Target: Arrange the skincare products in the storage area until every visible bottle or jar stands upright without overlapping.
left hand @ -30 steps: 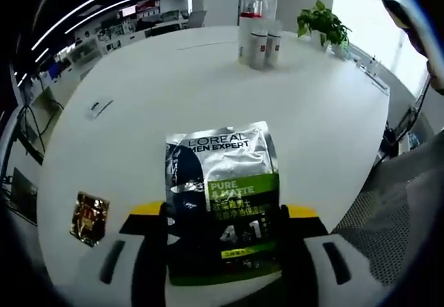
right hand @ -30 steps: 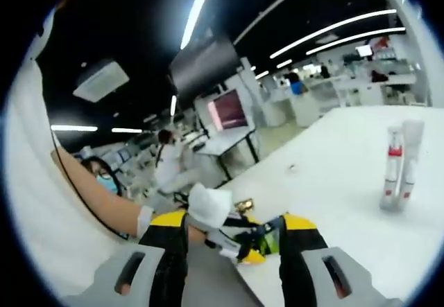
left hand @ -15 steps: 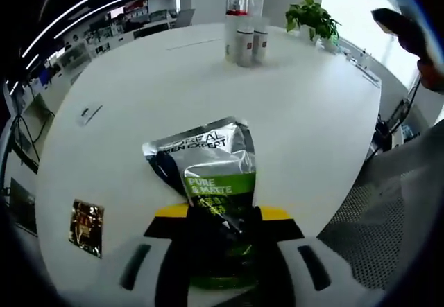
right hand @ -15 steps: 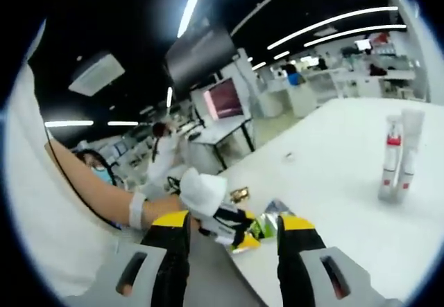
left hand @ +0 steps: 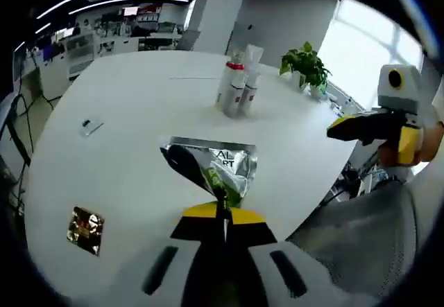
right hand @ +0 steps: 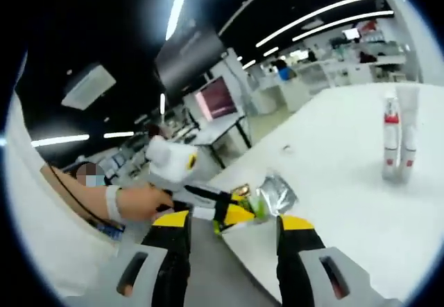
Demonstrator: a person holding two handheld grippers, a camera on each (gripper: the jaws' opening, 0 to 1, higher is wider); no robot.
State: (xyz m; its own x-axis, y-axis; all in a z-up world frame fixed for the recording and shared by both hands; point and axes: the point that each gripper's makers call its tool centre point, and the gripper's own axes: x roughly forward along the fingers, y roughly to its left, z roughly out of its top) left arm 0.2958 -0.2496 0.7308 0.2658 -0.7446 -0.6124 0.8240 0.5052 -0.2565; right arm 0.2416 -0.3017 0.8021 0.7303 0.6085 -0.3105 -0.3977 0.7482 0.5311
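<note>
My left gripper is shut on the lower edge of a silver and green skincare pouch, which stands crumpled and tilted above the white round table. Two white bottles with red bands stand upright together farther back on the table. In the right gripper view the left gripper comes in from the left with the pouch in its jaws, held by a hand. My right gripper is open with nothing between its fingers, off the table's edge. The bottles stand at the far right.
A gold sachet lies near the table's left front edge. A small flat item lies farther left. A potted plant stands behind the bottles. The right gripper hovers beyond the table's right edge, above a mesh chair.
My left gripper has shut on the pouch, which lay flat between open jaws and now stands pinched and crumpled. The right gripper has come into the left gripper view. Both views have tilted.
</note>
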